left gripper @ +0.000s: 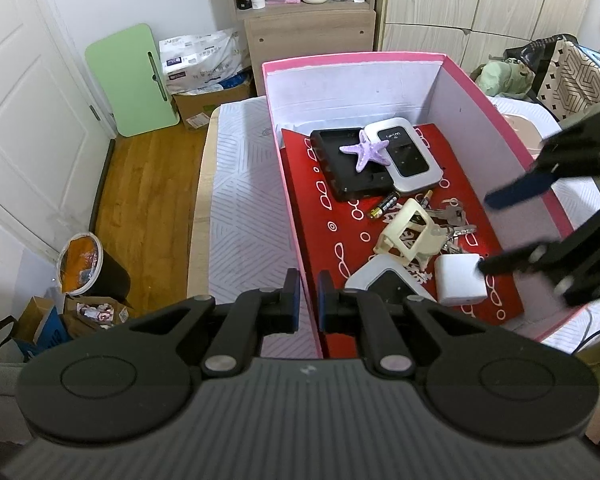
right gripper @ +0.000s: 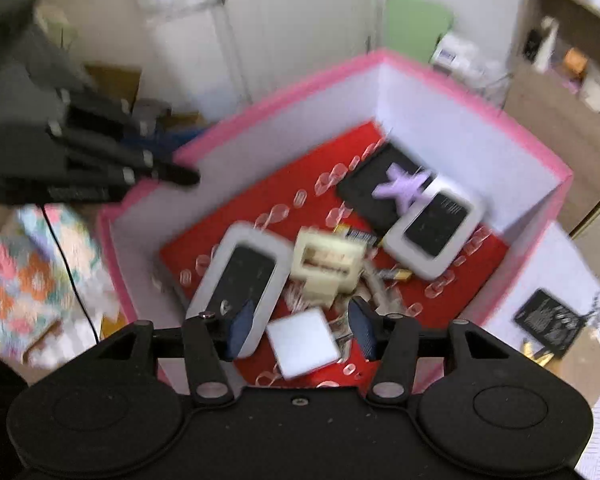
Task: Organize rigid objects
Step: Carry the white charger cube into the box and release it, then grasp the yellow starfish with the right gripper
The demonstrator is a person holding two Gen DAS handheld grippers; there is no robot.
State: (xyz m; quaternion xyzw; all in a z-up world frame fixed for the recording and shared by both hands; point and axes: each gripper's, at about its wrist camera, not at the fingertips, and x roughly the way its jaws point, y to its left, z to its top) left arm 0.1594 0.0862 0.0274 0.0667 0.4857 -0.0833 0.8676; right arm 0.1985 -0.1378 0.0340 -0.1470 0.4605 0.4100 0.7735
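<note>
Standing apart, the jaws of the right gripper (right gripper: 300,330) hang just above a white square block (right gripper: 303,342), which lies between the two blue pads without either pad pressing on it. Beside that block, on the box's red patterned liner (left gripper: 324,216), lie a white device with a dark screen (right gripper: 242,280), a cream plastic frame (right gripper: 326,266), a bunch of keys (left gripper: 454,220) and a couple of batteries (left gripper: 384,205). Farther back in the box sit a black tray (left gripper: 346,164) with a purple starfish (left gripper: 364,150) on it and a second white device with a dark screen (left gripper: 408,156) overlapping the tray's edge. All of these rest inside a pink box (left gripper: 512,120) with white inner walls, which stands on a pale patterned bed cover (left gripper: 240,200). The left gripper (left gripper: 309,300) has its jaws drawn together on the near-left wall of the box, the thin pink edge running between the pads, so it is clamped on that wall. Outside the box, in the right wrist view, a small black card (right gripper: 550,318) lies on the surface to the right. Around the bed are a wooden floor (left gripper: 148,184), a white door (left gripper: 28,120), a green board (left gripper: 130,80) leaning on the wall, and a shelf unit (left gripper: 304,20) holding bottles and jars.
</note>
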